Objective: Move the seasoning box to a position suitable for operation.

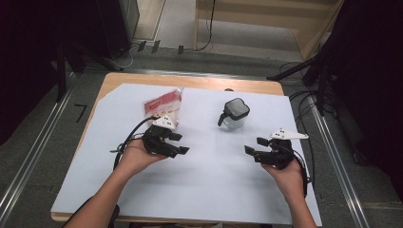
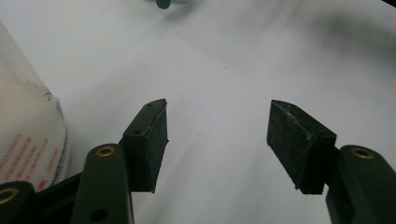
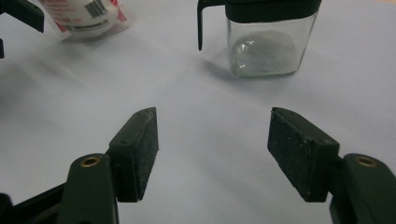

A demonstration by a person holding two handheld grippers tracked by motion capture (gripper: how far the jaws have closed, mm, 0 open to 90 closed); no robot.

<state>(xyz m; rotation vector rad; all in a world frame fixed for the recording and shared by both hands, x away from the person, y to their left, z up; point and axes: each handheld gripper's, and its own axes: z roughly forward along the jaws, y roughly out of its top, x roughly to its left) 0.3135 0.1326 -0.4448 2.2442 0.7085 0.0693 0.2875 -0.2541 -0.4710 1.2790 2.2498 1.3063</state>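
Nearest the camera, the left gripper point(image 1: 179, 144) and the right gripper point(image 1: 253, 146) hover over the white sheet point(image 1: 209, 166), each with its jaws standing apart and nothing between them. Just behind the left gripper lies the red-and-white pouch point(image 1: 164, 106). The glass jar point(image 1: 234, 115) with a black lid stands upright at mid-table, beyond the right gripper and apart from both.
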